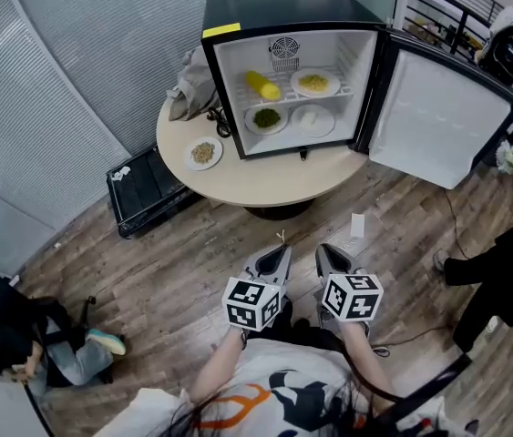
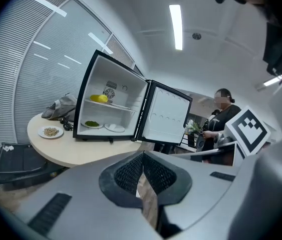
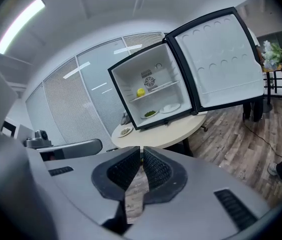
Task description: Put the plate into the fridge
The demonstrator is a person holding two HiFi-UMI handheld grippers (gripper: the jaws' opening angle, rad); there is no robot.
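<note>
Plate, small, holding food; on worktop just left of open fridge; likely stiff, light, breakable, slick; pinch its rim, carry level; your left gripper and right gripper: fingers closed, empty.

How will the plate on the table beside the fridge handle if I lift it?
The plate looks rigid and shallow, so it probably lifts stiffly but may be breakable. Its loose pile of food could slide or spill if tilted. The smooth table suggests it might skid when nudged.
</note>
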